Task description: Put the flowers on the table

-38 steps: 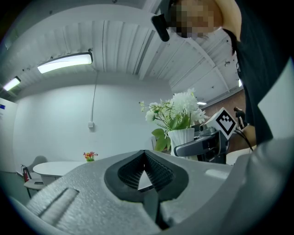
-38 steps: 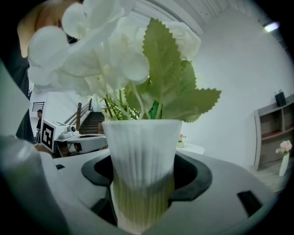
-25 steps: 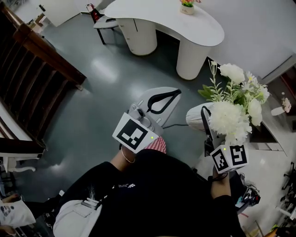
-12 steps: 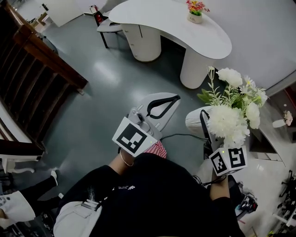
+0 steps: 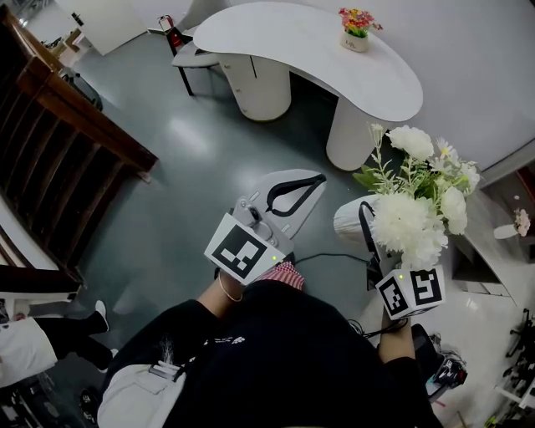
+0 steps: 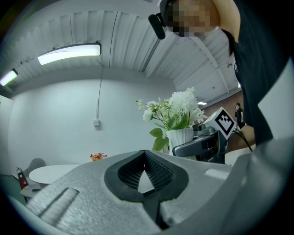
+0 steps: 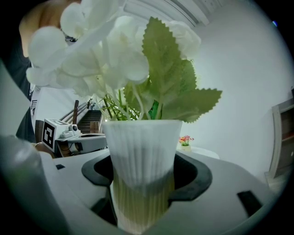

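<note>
Right gripper (image 7: 143,183) has its jaws clamped on a white ribbed tapered vase (image 7: 142,151), black pads pressed on both sides of the lower body, vase upright between them

The vase holds a bunch of white artificial flowers with green serrated leaves (image 5: 414,205), and the blooms fill the top of the right gripper view

In the head view the vase sits in the air at the person's right, over the glossy grey floor (image 5: 184,167), not resting on anything

Left gripper (image 6: 144,156) has its jaws closed tip to tip, with only a small diamond gap behind the ribbed pads and nothing in it; it is empty

Left gripper is held low in front of the person's body, pointing up and to the right in the head view, just beside the vase but apart from it

A white kidney-shaped table on two round pedestals (image 5: 284,33) stands ahead at the top of the head view, well apart from the held flowers

A small white pot with red and yellow flowers (image 5: 357,23) sits on the table's far right end

A chair with something red on its back (image 5: 188,50) is at the table's left side

A dark wooden stair railing (image 5: 75,109) runs down the left edge

A thin black cable (image 5: 326,255) lies on the floor between the two grippers

The person's black top (image 5: 276,351) fills the bottom of the head view
</note>
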`<state>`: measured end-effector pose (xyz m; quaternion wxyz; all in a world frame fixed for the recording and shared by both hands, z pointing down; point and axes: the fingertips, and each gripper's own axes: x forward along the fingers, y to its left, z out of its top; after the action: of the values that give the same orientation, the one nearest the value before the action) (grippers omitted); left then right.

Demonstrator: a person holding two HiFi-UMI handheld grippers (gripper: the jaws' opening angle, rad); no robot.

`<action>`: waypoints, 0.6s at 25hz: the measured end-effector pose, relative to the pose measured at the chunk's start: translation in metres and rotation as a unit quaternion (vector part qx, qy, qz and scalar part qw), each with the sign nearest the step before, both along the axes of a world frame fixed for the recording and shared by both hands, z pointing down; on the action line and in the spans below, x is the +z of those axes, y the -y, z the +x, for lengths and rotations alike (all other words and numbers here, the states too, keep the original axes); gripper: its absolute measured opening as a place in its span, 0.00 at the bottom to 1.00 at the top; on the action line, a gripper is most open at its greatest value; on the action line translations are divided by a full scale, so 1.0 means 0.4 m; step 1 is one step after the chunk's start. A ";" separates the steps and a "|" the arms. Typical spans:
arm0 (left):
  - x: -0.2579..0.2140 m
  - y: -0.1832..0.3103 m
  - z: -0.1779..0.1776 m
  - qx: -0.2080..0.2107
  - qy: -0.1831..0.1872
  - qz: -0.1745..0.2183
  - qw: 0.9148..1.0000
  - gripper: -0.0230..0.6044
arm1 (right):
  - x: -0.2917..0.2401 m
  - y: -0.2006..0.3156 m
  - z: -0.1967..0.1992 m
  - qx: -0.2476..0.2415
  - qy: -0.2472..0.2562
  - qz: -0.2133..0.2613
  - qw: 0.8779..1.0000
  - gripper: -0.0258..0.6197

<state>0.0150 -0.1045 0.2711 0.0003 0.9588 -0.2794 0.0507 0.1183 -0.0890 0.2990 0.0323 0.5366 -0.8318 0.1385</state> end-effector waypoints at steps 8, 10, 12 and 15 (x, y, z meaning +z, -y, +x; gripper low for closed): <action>0.019 0.006 -0.013 -0.018 0.000 0.005 1.000 0.03 | 0.011 0.007 0.008 -0.006 -0.002 0.008 1.000 0.58; 0.017 0.008 -0.015 -0.020 0.000 0.007 1.000 0.03 | 0.010 0.007 0.009 -0.005 -0.002 0.008 1.000 0.58; 0.011 0.008 -0.013 -0.018 -0.002 0.012 1.000 0.03 | 0.007 0.007 0.007 -0.006 -0.004 0.009 1.000 0.58; 0.005 0.006 -0.011 -0.016 0.001 0.020 1.000 0.03 | 0.004 0.009 0.005 -0.008 -0.005 0.013 1.000 0.58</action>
<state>0.0104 -0.1067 0.2730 -0.0183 0.9540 -0.2955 0.0463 0.1202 -0.0925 0.3005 0.0305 0.5306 -0.8378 0.1252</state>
